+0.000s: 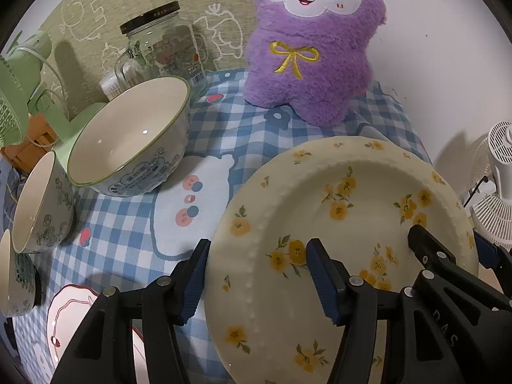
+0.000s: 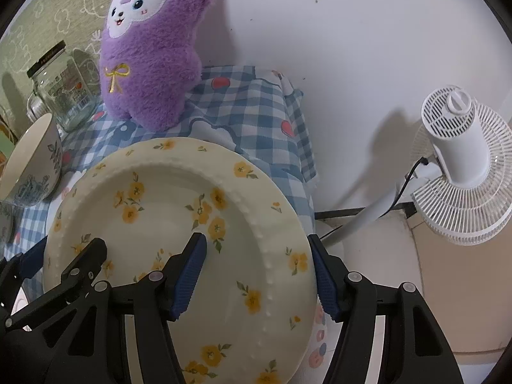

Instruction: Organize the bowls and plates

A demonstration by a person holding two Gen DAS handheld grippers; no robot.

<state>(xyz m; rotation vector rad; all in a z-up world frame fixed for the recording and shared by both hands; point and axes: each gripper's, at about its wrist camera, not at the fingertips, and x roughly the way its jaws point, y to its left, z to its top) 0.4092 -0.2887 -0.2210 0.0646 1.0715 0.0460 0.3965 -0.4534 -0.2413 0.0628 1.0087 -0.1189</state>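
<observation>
A cream plate with yellow flowers (image 1: 352, 192) (image 2: 166, 192) is held between both grippers over the blue checked cloth (image 1: 128, 240). My left gripper (image 1: 259, 276) (image 2: 64, 252) straddles its left rim, one pad against the outer edge and one inside the well. My right gripper (image 2: 259, 275) (image 1: 454, 249) clamps the opposite rim the same way. A large white bowl with blue print (image 1: 128, 134) (image 2: 28, 160) lies tilted at the left. Two smaller printed bowls (image 1: 38, 204) (image 1: 12, 272) sit nearer the left edge. A pink-edged plate (image 1: 70, 307) shows under my left gripper.
A purple plush toy (image 1: 313, 48) (image 2: 153, 57) stands at the back against the wall, with a glass jar (image 1: 163, 44) (image 2: 64, 92) to its left. A green fan (image 1: 19, 89) is at the far left. A white fan (image 2: 460, 166) stands off the table's right side.
</observation>
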